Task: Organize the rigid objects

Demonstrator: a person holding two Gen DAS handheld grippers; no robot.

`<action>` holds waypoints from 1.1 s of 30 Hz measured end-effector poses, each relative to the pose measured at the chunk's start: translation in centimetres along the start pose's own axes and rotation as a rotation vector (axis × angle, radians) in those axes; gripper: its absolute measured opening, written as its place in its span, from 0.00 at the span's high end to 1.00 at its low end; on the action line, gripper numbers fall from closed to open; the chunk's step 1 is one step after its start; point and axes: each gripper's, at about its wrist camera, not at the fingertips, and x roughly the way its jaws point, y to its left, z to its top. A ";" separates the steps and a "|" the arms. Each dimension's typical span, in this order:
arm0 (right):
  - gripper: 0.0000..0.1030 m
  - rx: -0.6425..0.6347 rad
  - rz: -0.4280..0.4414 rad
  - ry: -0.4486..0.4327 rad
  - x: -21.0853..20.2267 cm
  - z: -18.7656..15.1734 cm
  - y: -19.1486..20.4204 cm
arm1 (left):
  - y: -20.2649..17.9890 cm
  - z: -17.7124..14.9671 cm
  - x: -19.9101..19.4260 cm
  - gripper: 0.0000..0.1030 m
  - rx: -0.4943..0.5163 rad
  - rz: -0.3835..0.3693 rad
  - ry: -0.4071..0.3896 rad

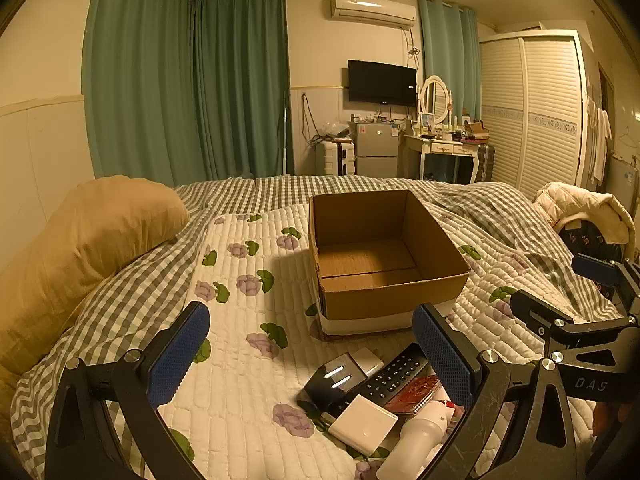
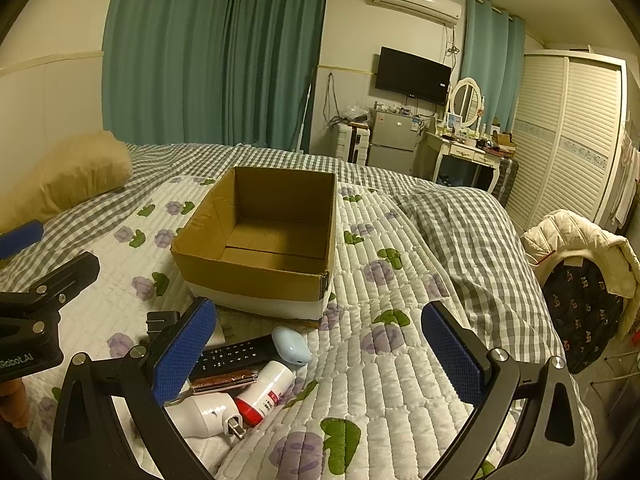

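Note:
An open, empty cardboard box (image 1: 384,292) (image 2: 256,276) stands on the quilted bed. In front of it lies a pile of small objects: a black remote (image 1: 394,376) (image 2: 236,354), a white flat charger (image 1: 362,424), a black plug adapter (image 1: 334,380), a dark red case (image 1: 414,394) (image 2: 224,382), white bottles (image 1: 416,440) (image 2: 266,394) and a pale blue case (image 2: 292,344). My left gripper (image 1: 312,358) is open above the pile's left part. My right gripper (image 2: 320,356) is open just right of the pile. Both are empty.
A tan pillow (image 1: 88,240) lies at the left of the bed. A rumpled checked duvet (image 2: 472,240) is heaped at the right. A chair with a jacket (image 2: 580,248) stands beside the bed on the right.

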 end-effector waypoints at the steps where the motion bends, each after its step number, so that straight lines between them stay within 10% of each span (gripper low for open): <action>1: 0.00 0.001 0.001 0.001 0.0 -0.1 0.0 | 0.0 0.0 0.1 0.00 0.000 0.000 0.001; 33: 0.00 -0.008 0.009 0.005 0.0 0.4 0.2 | -0.8 0.4 -0.4 0.00 0.017 -0.014 -0.001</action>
